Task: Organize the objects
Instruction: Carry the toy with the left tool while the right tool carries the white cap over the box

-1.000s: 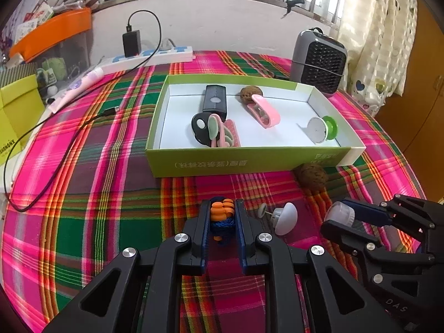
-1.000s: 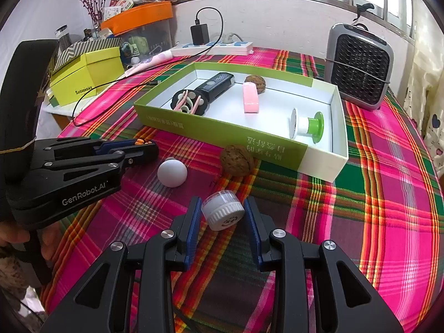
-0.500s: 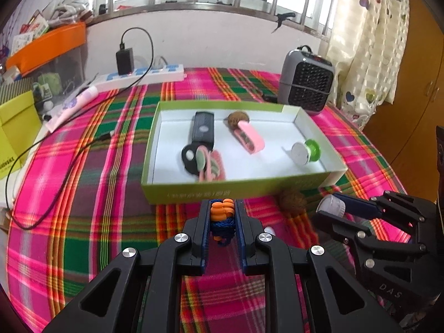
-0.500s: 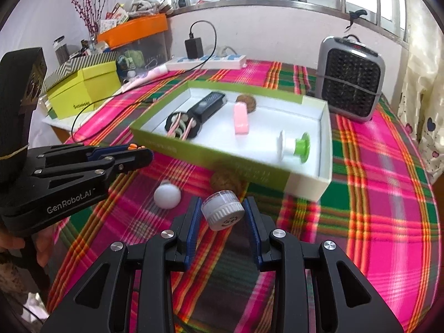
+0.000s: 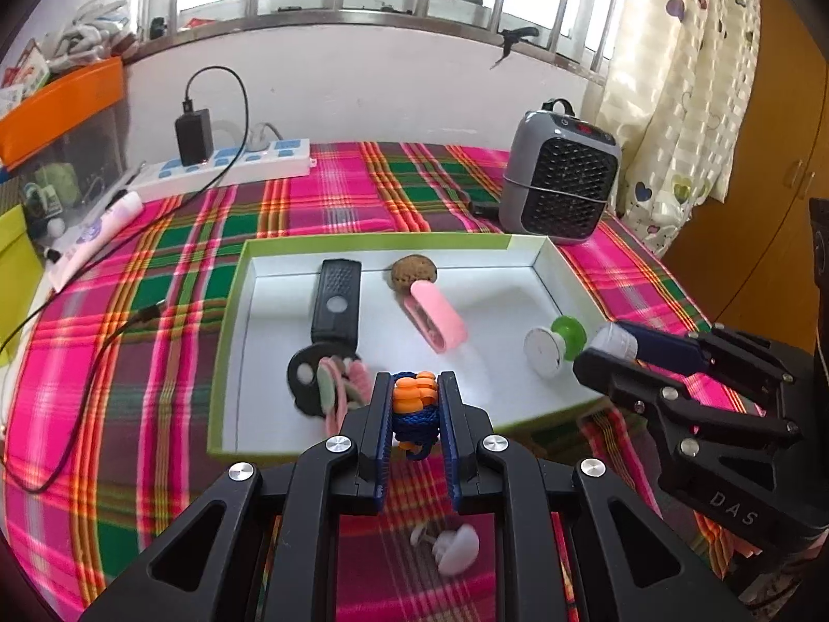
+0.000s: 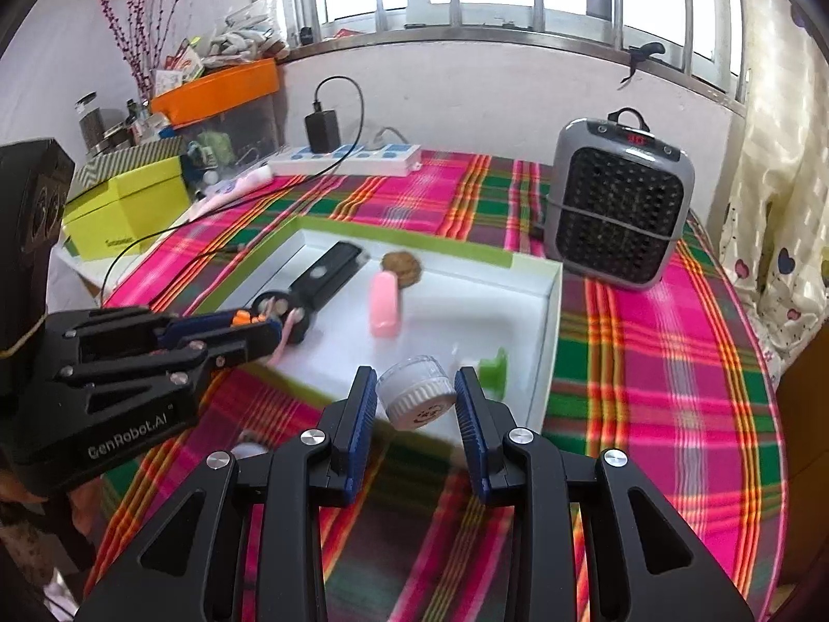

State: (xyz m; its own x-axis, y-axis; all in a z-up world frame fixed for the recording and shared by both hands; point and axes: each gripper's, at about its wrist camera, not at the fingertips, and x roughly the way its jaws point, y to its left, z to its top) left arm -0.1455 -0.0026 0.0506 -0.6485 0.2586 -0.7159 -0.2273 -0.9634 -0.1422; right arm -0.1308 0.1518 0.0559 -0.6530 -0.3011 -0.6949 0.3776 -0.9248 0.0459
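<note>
My left gripper is shut on an orange and blue braided cord and holds it above the front edge of the green box. My right gripper is shut on a small white jar, held over the box's front right part; the jar also shows in the left wrist view. Inside the box lie a black remote, a pink case, a walnut, a white and green spool and a black disc with pink and green loops. A white hook lies on the cloth below my left gripper.
A grey fan heater stands behind the box at the right. A white power strip with a black charger lies at the back left, its cable trailing over the plaid cloth. A yellow-green box and orange-lidded bin stand at the left.
Both grippers have risen and moved forward over the green box, each carrying its object. The white hook and the loose walnut on the cloth have dropped below and behind the grippers.
</note>
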